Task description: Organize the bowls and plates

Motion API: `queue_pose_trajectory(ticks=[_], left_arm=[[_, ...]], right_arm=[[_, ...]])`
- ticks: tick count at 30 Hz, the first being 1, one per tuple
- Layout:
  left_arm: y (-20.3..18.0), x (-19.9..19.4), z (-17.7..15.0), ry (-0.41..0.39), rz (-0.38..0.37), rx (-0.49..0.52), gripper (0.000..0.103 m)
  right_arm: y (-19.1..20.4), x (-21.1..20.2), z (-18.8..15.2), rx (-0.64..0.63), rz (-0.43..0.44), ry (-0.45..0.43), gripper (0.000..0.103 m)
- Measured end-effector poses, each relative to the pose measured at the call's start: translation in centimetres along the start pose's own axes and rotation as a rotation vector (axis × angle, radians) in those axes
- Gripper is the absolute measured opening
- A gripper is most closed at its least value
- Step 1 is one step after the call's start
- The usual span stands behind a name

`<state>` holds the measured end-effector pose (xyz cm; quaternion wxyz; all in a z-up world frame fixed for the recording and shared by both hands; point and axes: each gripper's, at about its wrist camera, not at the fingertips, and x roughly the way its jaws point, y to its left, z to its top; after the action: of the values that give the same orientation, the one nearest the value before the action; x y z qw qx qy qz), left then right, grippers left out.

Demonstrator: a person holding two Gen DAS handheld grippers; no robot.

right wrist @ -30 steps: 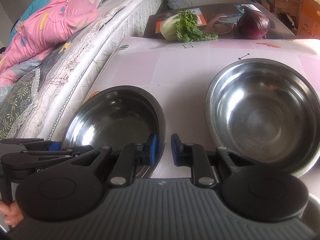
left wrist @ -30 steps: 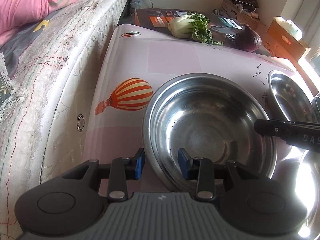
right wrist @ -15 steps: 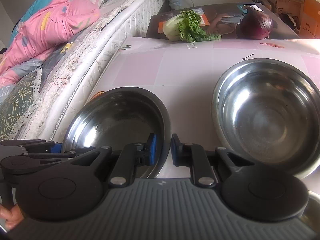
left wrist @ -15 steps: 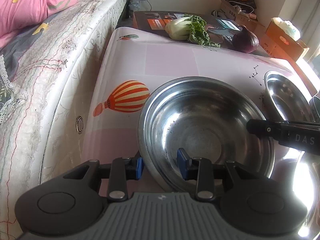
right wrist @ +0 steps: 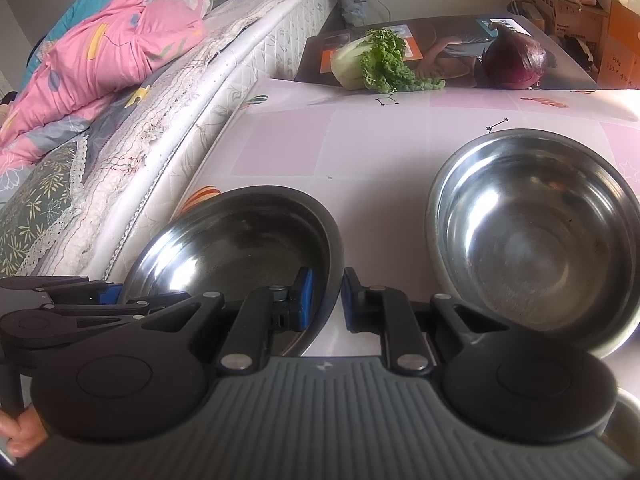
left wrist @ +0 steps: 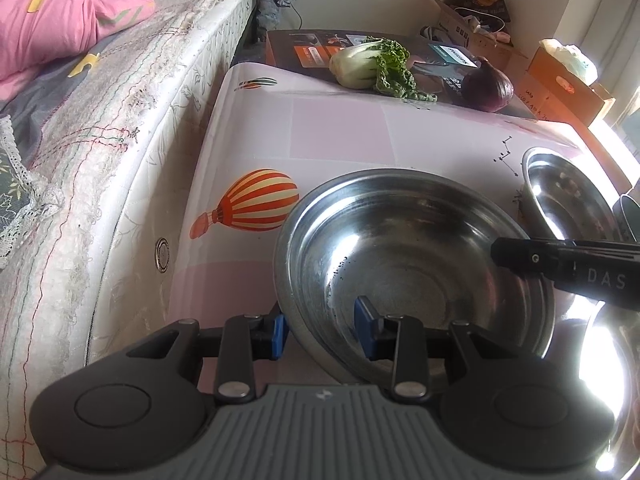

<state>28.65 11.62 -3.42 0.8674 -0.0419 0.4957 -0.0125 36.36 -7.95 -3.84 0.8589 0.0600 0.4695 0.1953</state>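
My left tongs (left wrist: 320,326) and right tongs (right wrist: 326,300) both pinch the rim of the round shiny steel bowl (left wrist: 412,264), mouth facing up, tipped slightly; a second steel bowl (right wrist: 536,240) rests on the counter (right wrist: 360,148) right of my right tongs.

Bowls (right wrist: 536,240) side by side on table (right wrist: 360,148)

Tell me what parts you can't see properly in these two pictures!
- Left wrist view: the near rim of the held bowl is hidden behind the left gripper.
- Left wrist view: the second bowl is partly hidden by the right gripper's arm.
- Left wrist view: a shiny dish at the right edge is cut off and lost in glare.
- Right wrist view: the box print behind the cabbage and onion is too blurred to read.
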Motion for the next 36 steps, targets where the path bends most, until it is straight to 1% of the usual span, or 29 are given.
queue_pose_trajectory(ticks=[13, 22, 27, 31, 36], left_arm=[[0.1, -1.3, 0.0, -0.024, 0.001, 0.006, 0.035], [-0.3, -3.3, 0.1, -0.051, 0.005, 0.015, 0.035], [-1.6, -5.0, 0.6, -0.07, 0.002, 0.033, 0.035], [-3.6, -6.3, 1.2, -0.1, -0.005, 0.069, 0.035], [-7.1, -6.5, 2.3, -0.11, -0.027, 0.116, 0.035]], right_arm=[[0.8, -0.9, 0.1, -0.035, -0.005, -0.025, 0.015], [1.0, -2.7, 0.4, -0.035, 0.009, -0.056, 0.015], [0.6, -4.6, 0.6, -0.029, 0.012, -0.086, 0.015], [-0.2, -6.6, 0.7, -0.017, -0.001, -0.113, 0.015], [-3.2, -9.5, 0.6, 0.014, -0.026, -0.155, 0.015]])
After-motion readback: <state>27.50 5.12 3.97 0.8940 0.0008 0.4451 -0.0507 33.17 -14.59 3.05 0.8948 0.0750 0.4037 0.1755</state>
